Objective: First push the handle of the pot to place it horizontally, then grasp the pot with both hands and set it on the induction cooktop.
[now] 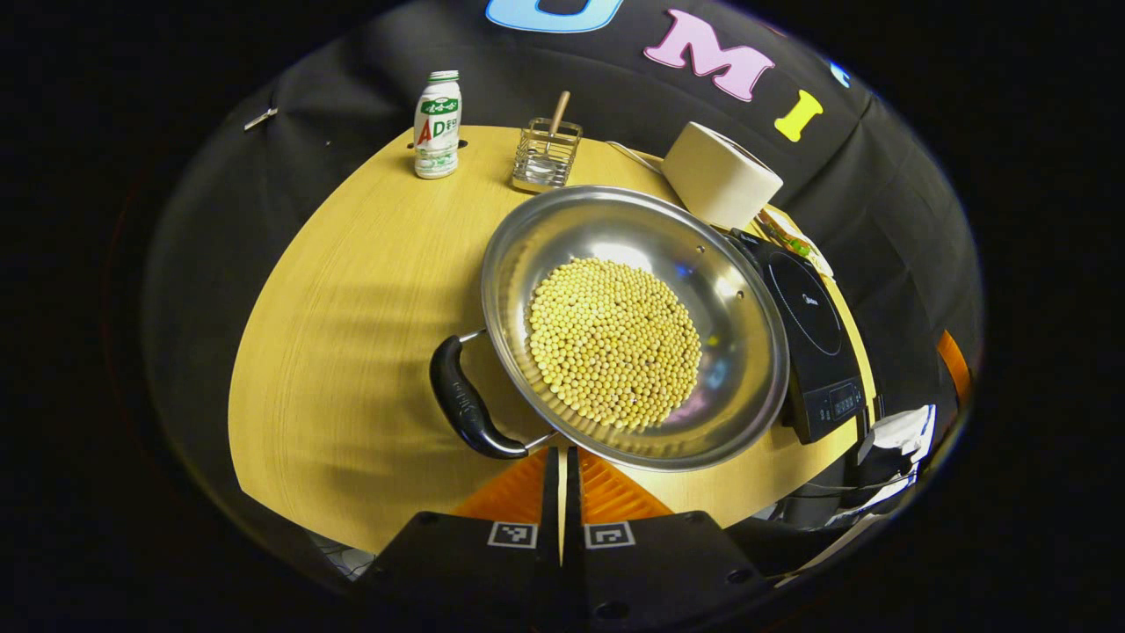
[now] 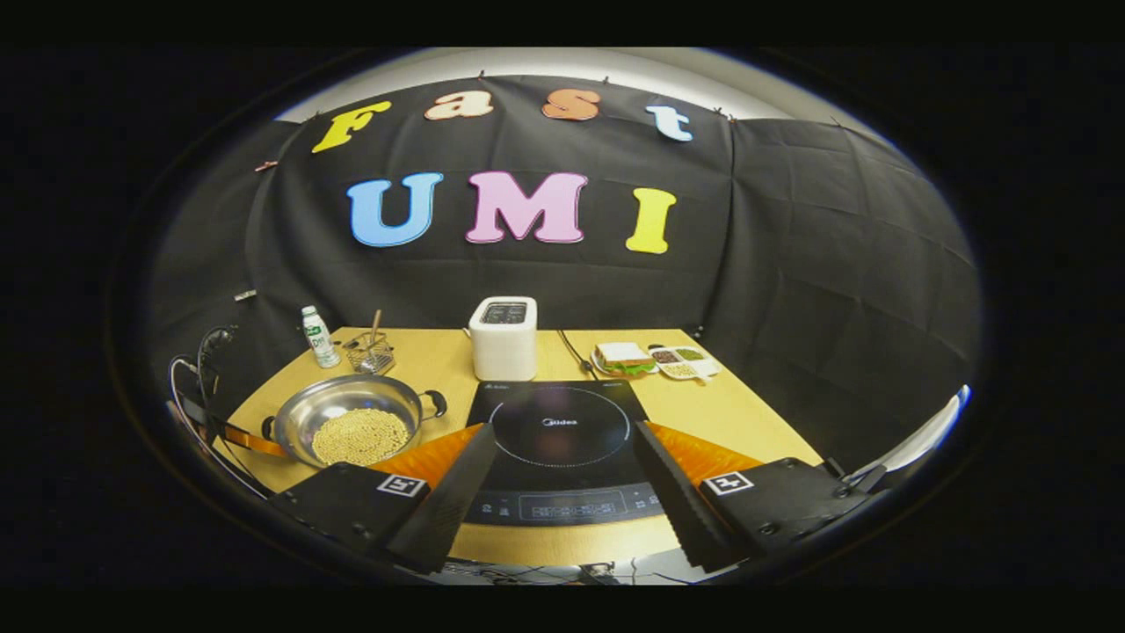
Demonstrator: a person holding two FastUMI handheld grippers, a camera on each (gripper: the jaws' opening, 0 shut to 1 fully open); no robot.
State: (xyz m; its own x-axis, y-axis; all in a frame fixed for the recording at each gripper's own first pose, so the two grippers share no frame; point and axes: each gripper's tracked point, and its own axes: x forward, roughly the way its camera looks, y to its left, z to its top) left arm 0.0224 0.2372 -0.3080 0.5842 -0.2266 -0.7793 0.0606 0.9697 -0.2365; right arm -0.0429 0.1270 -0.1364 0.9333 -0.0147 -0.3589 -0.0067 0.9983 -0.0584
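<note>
In the left gripper view, my left gripper [image 1: 562,457] has its jaws pressed together with nothing between them, the tips just short of the rim of the steel pot [image 1: 635,325], which lies straight ahead of the jaws on the wooden table [image 1: 352,334]. The pot holds a heap of soybeans [image 1: 613,343]; its near black handle [image 1: 464,400] sits just left of my tips, so the handle-to-handle axis looks to run slantwise, from my near left toward the far right. To do this push well, I judge I should nudge that handle sideways with the closed tips, slow and low, letting the pot pivot without spilling beans or sliding into the induction cooktop [image 1: 813,338] just right of it. A milk bottle [image 1: 438,125], a wire basket [image 1: 547,156] and a white toaster [image 1: 721,174] stand beyond. In the right gripper view, my right gripper [image 2: 562,479] hangs with jaws wide apart and empty, the induction cooktop [image 2: 562,448] framed between them. The pot [image 2: 347,426] sits left of my left finger, its far handle [image 2: 435,403] pointing toward the cooktop; a sandwich plate [image 2: 622,359] and snack tray [image 2: 681,360] lie far ahead.
</note>
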